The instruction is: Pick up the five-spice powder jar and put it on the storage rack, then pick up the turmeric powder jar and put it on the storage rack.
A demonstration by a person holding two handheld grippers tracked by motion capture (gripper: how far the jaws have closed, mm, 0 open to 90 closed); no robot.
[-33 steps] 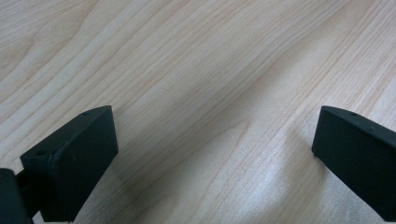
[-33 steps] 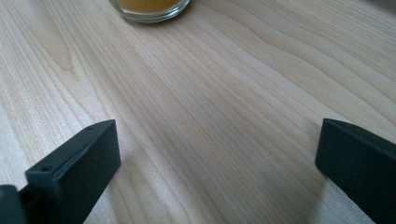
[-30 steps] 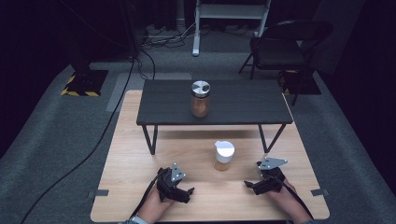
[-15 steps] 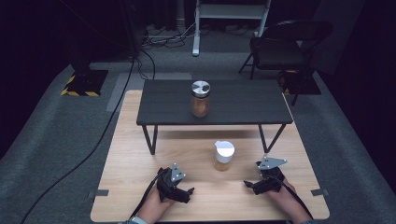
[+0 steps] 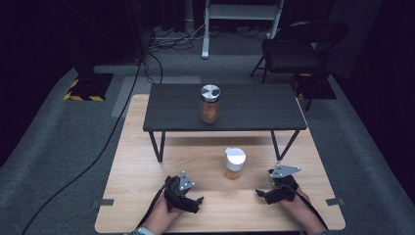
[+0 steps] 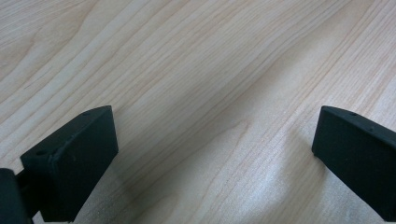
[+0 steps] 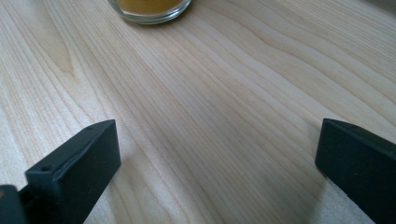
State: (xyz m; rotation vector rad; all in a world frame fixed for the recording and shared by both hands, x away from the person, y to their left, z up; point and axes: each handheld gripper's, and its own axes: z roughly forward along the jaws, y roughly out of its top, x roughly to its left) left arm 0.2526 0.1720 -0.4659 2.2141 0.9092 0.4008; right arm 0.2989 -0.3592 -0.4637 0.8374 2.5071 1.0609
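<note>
A small jar with a white lid (image 5: 234, 163) and amber contents stands on the light wooden table (image 5: 137, 166), between my two grippers and a little farther out. Its glass base (image 7: 149, 10) shows at the top of the right gripper view. A taller jar with a silver lid (image 5: 210, 103) stands on the dark raised shelf (image 5: 254, 108). My left gripper (image 5: 197, 204) rests on the table near the front edge, open, jaws wide apart over bare wood (image 6: 215, 140). My right gripper (image 5: 259, 194) rests at the front right, open too, nothing between its fingers (image 7: 74, 172).
The dark shelf stands on thin black legs (image 5: 157, 146) over the table's far half. A black chair (image 5: 298, 49) and cables (image 5: 147, 58) lie on the grey floor beyond. A cable (image 5: 73, 171) runs along the floor at the table's left.
</note>
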